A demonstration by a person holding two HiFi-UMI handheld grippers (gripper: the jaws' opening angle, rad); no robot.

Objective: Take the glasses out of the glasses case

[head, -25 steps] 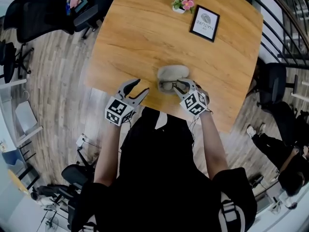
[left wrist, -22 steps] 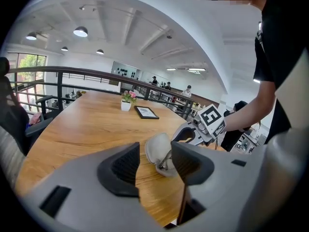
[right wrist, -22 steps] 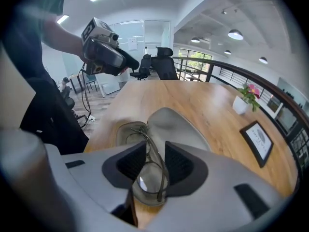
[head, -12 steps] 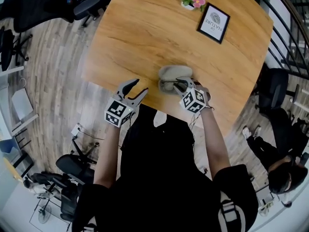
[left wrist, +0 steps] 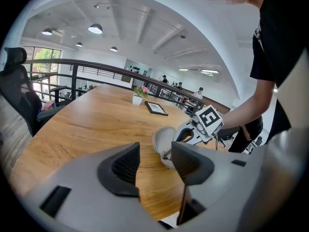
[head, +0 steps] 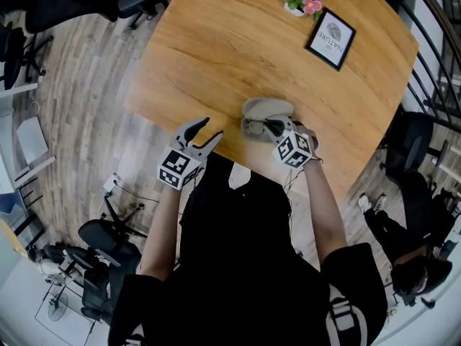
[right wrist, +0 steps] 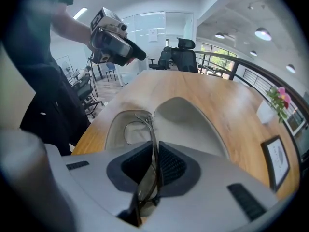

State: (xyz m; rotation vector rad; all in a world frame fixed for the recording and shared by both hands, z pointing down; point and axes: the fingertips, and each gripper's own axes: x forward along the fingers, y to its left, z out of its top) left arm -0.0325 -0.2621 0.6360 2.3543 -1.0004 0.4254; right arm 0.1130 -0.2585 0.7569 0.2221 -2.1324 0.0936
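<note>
Right gripper (right wrist: 155, 166): jaws closing on the glasses (right wrist: 152, 138) (in the open case (right wrist: 188, 116)).
Left gripper (left wrist: 155, 162): we see it open, empty.

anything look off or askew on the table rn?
Nothing stands out. The glasses case lies open near the table edge, glasses inside, the right gripper closing its jaws on them. The left gripper hovers open, empty. Picture frame and flower pot sit at the far side.

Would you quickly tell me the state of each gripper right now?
Left gripper: open, holding nothing.
Right gripper: jaws closing on the glasses in the open glasses case.
</note>
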